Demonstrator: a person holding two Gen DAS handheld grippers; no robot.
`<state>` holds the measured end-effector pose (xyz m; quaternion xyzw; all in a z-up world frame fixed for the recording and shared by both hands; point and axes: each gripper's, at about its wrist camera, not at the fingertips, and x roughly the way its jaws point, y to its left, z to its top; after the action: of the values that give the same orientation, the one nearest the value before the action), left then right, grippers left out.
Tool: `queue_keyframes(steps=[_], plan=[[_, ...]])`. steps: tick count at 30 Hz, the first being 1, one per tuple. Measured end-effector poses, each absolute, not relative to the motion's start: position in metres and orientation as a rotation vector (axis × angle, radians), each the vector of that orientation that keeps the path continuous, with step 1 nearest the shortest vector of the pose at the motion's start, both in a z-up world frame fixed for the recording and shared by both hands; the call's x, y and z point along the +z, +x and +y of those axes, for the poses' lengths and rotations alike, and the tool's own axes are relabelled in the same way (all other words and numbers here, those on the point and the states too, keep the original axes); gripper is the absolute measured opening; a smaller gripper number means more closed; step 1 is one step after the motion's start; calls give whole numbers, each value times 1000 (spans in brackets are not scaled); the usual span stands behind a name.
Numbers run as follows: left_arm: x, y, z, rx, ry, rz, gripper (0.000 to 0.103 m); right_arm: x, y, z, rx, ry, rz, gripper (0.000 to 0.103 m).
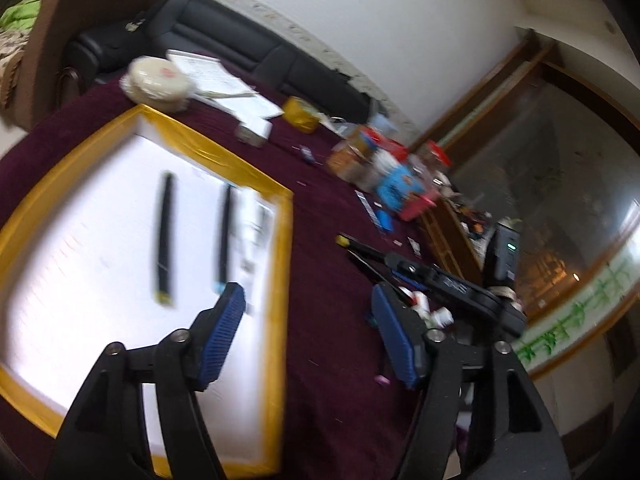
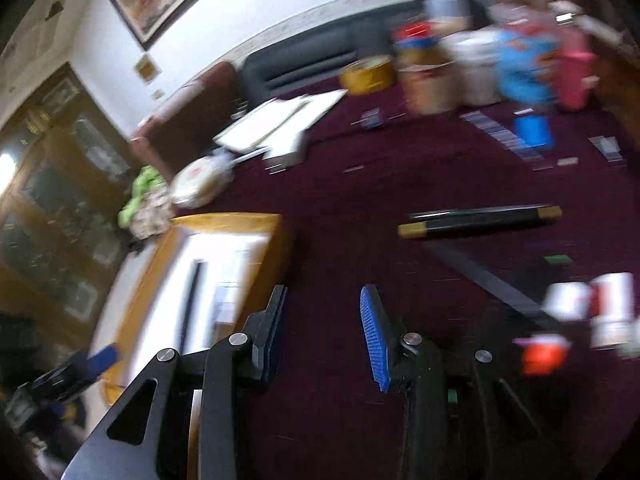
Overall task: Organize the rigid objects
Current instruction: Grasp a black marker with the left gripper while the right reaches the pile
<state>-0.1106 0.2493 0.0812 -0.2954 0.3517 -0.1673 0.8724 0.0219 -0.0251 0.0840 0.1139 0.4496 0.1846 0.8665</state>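
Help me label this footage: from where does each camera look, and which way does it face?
Left wrist: rides the left claw, looking down over the yellow-rimmed white tray holding two black sticks; the right claw shows too.
Right wrist: rides the right claw, facing the maroon tablecloth and a gold-tipped black stick; the left claw shows at the lower left.
Shared: tray, tablecloth, black sofa.

- bare cloth (image 2: 340, 200) between tray (image 2: 276, 232) and black stick (image 2: 480, 220): open passage.
- jars and boxes (image 2: 480, 68) crowd the far edge.
- small bottles (image 2: 592, 304) block the right.
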Motion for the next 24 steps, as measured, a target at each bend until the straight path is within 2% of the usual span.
queue_keyframes(steps=[8,12,16,18,21,22,24], plan=[[54,-122,174,-442,-527,865,68,63,2,-94,289,242,992,33],[51,-125,157,-439,-489,881,68,60,0,-107,201,243,927,33],[49,-127,147,-437,-474,894,68,62,21,-89,197,96,894,34],[48,-130,145,-433,-466,895,68,56,37,-74,221,19,929,38],[47,-133,144,-424,-463,898,68,37,62,-57,213,-76,998,40],[47,-133,145,-418,-462,899,68,34,64,-55,199,-94,1004,39],[46,-133,147,-411,-462,896,68,36,61,-51,209,-96,1007,18]])
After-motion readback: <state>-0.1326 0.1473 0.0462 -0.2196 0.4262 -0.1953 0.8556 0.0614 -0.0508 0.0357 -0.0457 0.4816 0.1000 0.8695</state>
